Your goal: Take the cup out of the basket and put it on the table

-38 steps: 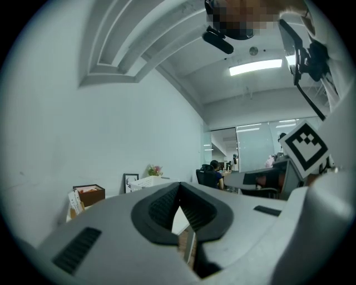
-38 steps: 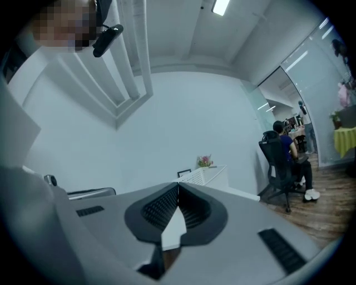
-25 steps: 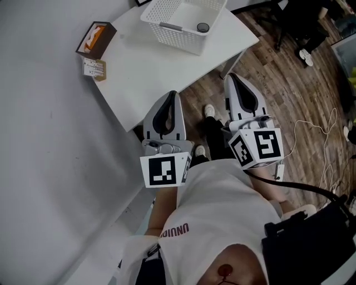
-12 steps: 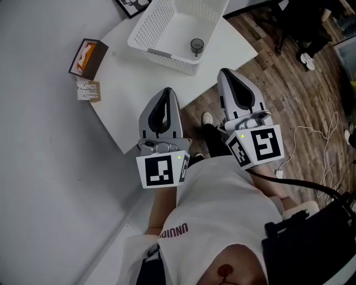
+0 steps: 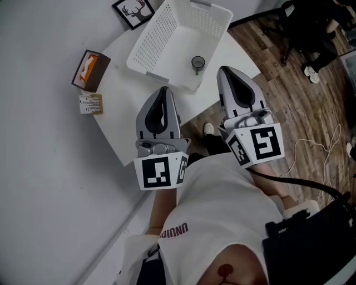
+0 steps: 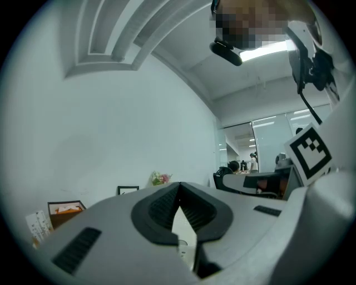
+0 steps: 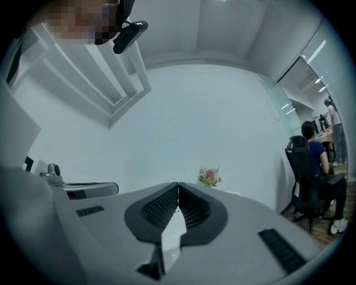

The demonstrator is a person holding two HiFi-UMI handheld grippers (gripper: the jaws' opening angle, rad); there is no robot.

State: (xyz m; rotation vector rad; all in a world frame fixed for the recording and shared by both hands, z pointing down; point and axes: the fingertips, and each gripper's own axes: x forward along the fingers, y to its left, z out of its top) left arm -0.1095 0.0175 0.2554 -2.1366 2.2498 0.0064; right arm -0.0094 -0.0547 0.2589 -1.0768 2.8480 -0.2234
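White table [image 5: 119, 94], upper centre: basket [image 5: 156, 44] upper middle, frame [image 5: 133, 11] top, brown box [image 5: 92, 70] and packet [image 5: 90, 103] left.

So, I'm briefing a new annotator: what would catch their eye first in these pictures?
The left gripper and the right gripper, both shut and empty, fill the head view's middle. Beyond them a white basket stands on the white table, with a small dark cup inside, at the corner nearest the right gripper.
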